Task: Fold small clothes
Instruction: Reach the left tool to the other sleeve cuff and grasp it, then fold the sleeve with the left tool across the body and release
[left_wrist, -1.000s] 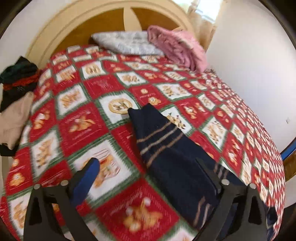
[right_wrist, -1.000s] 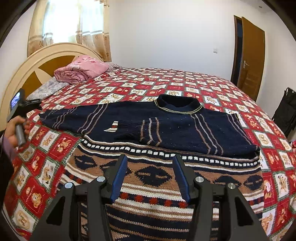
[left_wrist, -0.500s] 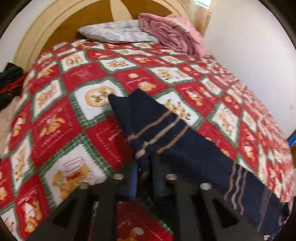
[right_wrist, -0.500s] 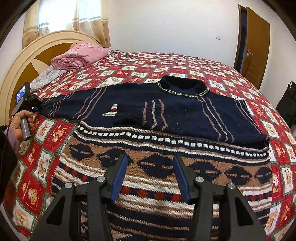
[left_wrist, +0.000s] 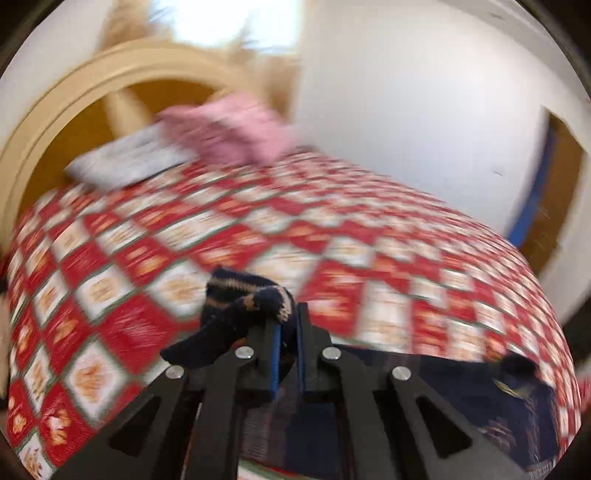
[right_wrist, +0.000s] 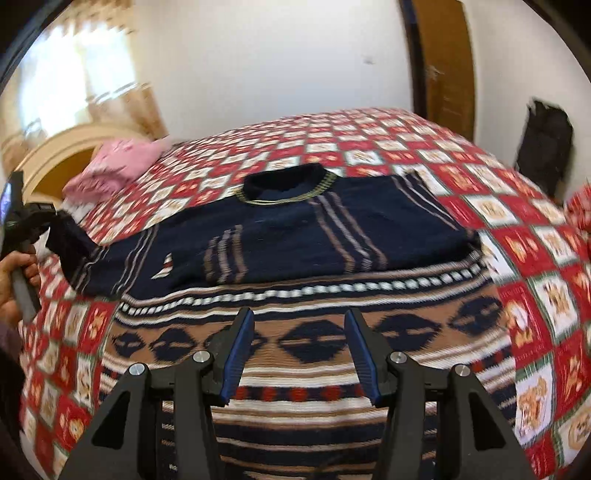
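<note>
A navy sweater (right_wrist: 295, 229) with tan stripes and a patterned brown hem lies flat on the red patchwork bed (right_wrist: 535, 258), collar away from me. My left gripper (left_wrist: 286, 325) is shut on the cuff of the left sleeve (left_wrist: 240, 299) and holds it lifted off the bed; it also shows at the left edge of the right wrist view (right_wrist: 33, 221), with the sleeve (right_wrist: 74, 251) hanging from it. My right gripper (right_wrist: 299, 332) is open and empty above the sweater's hem. The right sleeve is folded across the chest.
A pink blanket (left_wrist: 229, 129) and a grey pillow (left_wrist: 125, 162) lie by the curved wooden headboard (left_wrist: 55, 122). A wooden door (right_wrist: 443, 66) and a dark bag (right_wrist: 543, 144) stand past the bed's far right side.
My left gripper has closed on the left sleeve cuff and lifted it up off the bed, swinging rightward. My right gripper has stayed open over the hem, with the view shifting slightly.
</note>
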